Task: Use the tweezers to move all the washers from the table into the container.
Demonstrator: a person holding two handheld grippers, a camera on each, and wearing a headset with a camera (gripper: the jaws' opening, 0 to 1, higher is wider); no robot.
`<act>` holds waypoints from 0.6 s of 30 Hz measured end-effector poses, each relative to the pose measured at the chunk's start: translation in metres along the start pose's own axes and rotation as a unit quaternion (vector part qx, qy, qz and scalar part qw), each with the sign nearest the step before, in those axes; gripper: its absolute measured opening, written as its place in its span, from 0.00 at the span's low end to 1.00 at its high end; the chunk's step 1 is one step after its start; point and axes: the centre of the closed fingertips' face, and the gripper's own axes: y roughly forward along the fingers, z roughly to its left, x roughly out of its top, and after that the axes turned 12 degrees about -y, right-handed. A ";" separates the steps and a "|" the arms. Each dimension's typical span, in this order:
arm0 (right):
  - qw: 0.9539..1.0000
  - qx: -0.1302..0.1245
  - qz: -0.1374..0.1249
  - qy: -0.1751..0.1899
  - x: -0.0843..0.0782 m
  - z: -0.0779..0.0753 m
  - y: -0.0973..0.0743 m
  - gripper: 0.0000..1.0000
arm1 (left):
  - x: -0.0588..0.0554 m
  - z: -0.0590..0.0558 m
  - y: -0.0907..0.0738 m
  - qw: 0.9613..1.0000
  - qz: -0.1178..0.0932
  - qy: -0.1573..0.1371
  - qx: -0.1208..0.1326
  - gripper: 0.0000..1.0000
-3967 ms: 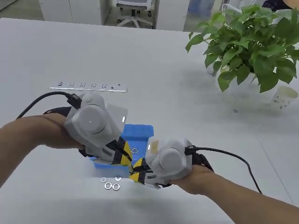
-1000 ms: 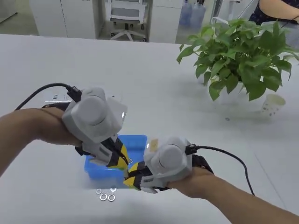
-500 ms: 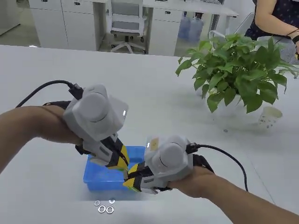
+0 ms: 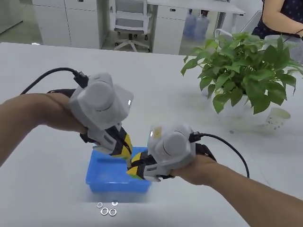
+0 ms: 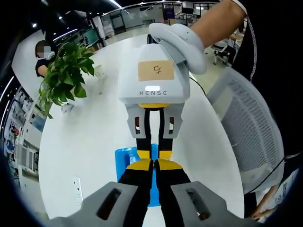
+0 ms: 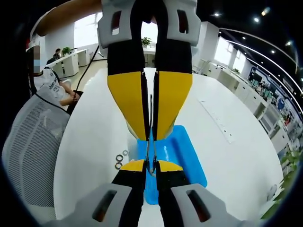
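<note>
1. Tabletop point(image 4: 156, 90): white, broad and mostly bare. It carries every item below.
2. Potted plant point(image 4: 241, 66): green and leafy, standing at the far right of the tabletop, well apart from the work.
3. Left gripper point(image 4: 124, 150): grey body with black-and-yellow fingers, held above the container's far side and angled down toward the right gripper. In the right gripper view its fingers point(image 6: 127, 101) come down from the top, drawn together to a narrow slit and closed on the tweezers.
4. Right gripper point(image 4: 132, 172): grey body with a small tan label on top, held over the container's right half. It meets the left gripper tip to tip. Its own fingers point(image 6: 134, 166) are likewise closed to a slit on the lower end of the tweezers.
5. Container point(image 4: 116, 185): a blue rectangular tray with an open top, directly beneath both sets of fingers.
6. Power strip point(image 6: 215, 120): long and white, lying flat beyond the container, apart from it.
7. Paper cup point(image 4: 277, 117): white, upright, just beside the plant's pot.
8. Tweezers point(image 6: 151, 137): thin bright metal, running lengthwise between the two grippers, above the container's inside.
9. Washers point(image 4: 107, 208): a small cluster of silver rings on the tabletop, just outside the container's near wall, touching neither gripper. The right gripper view shows them beside the container's edge.
</note>
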 end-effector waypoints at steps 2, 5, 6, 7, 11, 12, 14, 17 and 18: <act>1.000 -0.001 0.000 -0.002 -0.002 -0.003 0.002 0.09 | -0.002 0.004 0.001 1.000 0.001 0.001 0.002 0.06; 1.000 -0.005 0.001 -0.004 -0.004 -0.008 0.006 0.09 | -0.004 0.009 0.004 1.000 0.001 0.001 0.005 0.06; 1.000 -0.005 0.000 -0.003 -0.005 -0.009 0.007 0.09 | -0.005 0.011 0.004 1.000 0.002 0.002 0.005 0.06; 1.000 -0.006 0.000 -0.003 -0.007 -0.010 0.008 0.09 | -0.006 0.012 0.006 1.000 0.003 0.002 0.005 0.06; 1.000 -0.007 0.002 -0.003 -0.011 -0.014 0.013 0.09 | -0.010 0.018 0.011 1.000 0.003 0.001 0.005 0.06; 1.000 -0.007 0.002 -0.002 -0.012 -0.014 0.014 0.09 | -0.010 0.019 0.012 1.000 0.003 0.001 0.005 0.06; 1.000 -0.006 0.003 0.000 -0.016 -0.016 0.016 0.09 | -0.013 0.022 0.015 1.000 0.003 0.001 0.004 0.06; 1.000 -0.004 0.004 0.002 -0.020 -0.016 0.020 0.09 | -0.016 0.026 0.019 1.000 0.003 -0.002 0.002 0.06; 1.000 -0.003 0.005 0.003 -0.022 -0.017 0.022 0.09 | -0.018 0.026 0.021 1.000 0.004 -0.002 0.001 0.06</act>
